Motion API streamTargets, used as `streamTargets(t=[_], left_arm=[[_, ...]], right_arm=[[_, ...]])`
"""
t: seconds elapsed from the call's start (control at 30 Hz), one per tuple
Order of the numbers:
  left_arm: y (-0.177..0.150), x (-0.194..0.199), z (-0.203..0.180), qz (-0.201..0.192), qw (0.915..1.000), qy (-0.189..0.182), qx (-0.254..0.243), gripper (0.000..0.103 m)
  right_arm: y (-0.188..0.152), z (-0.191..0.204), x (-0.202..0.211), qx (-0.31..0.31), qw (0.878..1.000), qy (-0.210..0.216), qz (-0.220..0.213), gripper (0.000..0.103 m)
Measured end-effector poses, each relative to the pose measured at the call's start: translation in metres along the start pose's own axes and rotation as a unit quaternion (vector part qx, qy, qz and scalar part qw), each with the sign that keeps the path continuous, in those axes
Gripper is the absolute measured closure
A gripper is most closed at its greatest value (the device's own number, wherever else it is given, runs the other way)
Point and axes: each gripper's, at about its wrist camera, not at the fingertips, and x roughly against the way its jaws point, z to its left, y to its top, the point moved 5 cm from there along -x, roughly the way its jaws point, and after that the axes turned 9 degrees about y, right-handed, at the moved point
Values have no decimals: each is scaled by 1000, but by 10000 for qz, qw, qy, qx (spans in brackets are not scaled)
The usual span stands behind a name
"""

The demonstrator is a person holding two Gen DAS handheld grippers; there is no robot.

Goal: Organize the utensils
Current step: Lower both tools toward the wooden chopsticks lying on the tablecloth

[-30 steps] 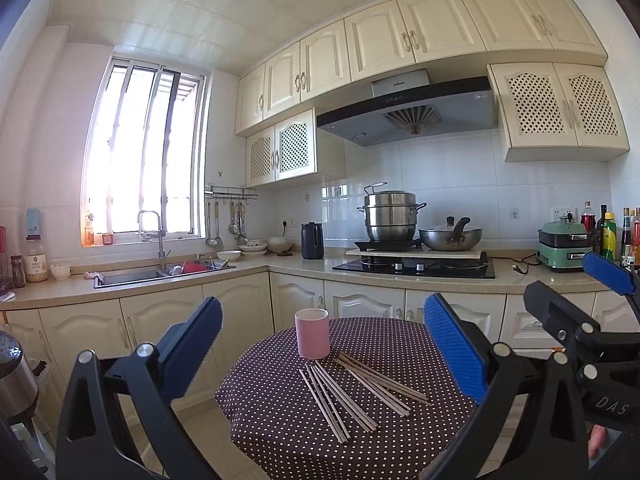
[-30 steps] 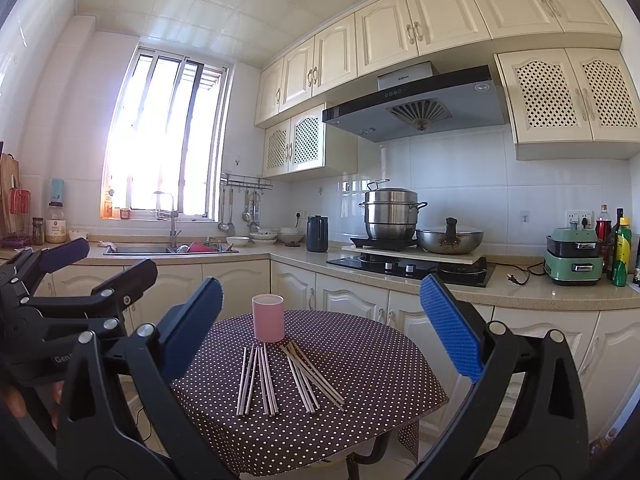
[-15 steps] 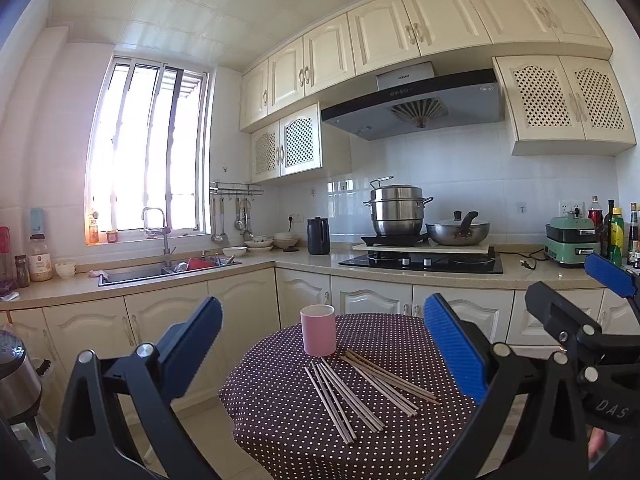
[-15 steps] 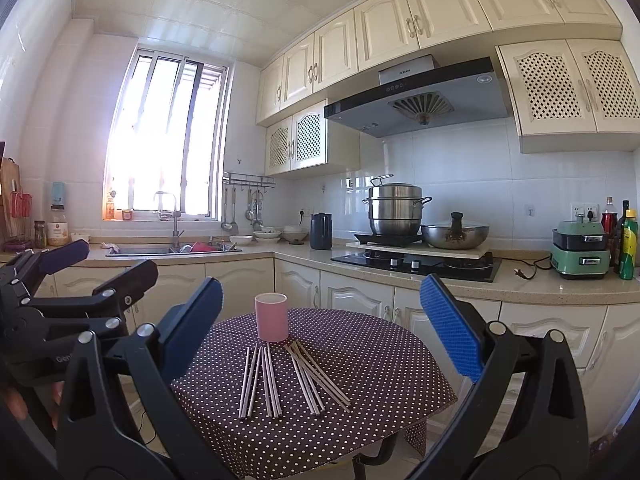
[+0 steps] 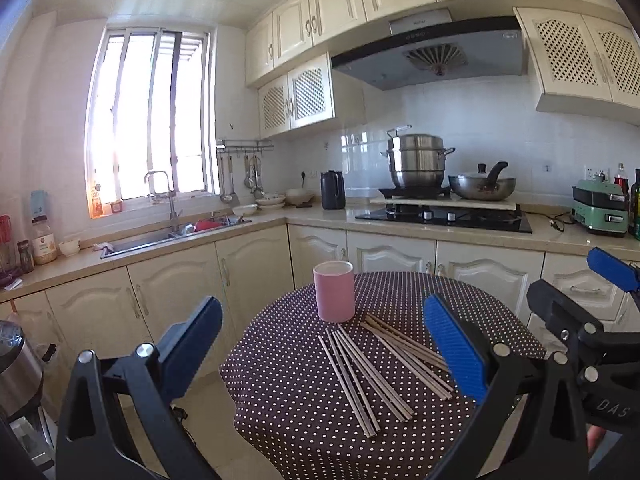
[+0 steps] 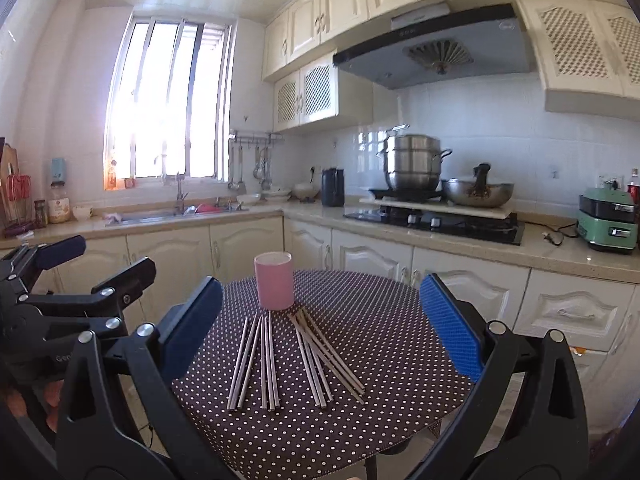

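A pink cup [image 5: 334, 291] [image 6: 274, 285] stands upright on a round table with a brown polka-dot cloth [image 5: 400, 292] [image 6: 372, 312]. In front of the cup lie two fanned groups of metal chopsticks [image 5: 372, 372] [image 6: 256, 360], the second group [image 6: 326, 356] to the right. My left gripper [image 5: 324, 352] hovers open before the table's near edge, holding nothing. My right gripper [image 6: 320, 328] is open too, framing the chopsticks, with nothing between its blue pads. Each gripper shows at the side of the other's view.
Cream cabinets and a counter run behind the table, with a sink [image 5: 160, 240], a black kettle [image 5: 333, 190], a steel steamer pot [image 5: 418, 160] and a wok [image 5: 482, 186] on the hob, and a green appliance [image 5: 600, 210]. A steel bin [image 5: 16, 376] stands at the left.
Both grippers have moved closer to the table, so the cup and chopsticks look larger and nearer. Both stay open. Nothing on the table has moved.
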Motion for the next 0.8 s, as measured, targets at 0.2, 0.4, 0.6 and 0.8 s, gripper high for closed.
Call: streamTargets(t=[0.2, 0.4, 0.6, 0.8], left_arm=[[-19, -87, 8, 1411, 9889, -411, 203, 4], [-64, -176, 4, 2861, 9536, -841, 422, 4], [-100, -233, -13, 3575, 9311, -725, -65, 26], [-131, -260, -18, 4175, 9046, -862, 5, 48]], right_arm=[[-17, -20, -61, 31, 9969, 224, 747, 6], [-37, -47, -130, 66, 9841, 437, 1721, 6], [-65, -69, -184, -38, 9587, 744, 2746, 12], [-85, -76, -217, -71, 9275, 1078, 3578, 44]])
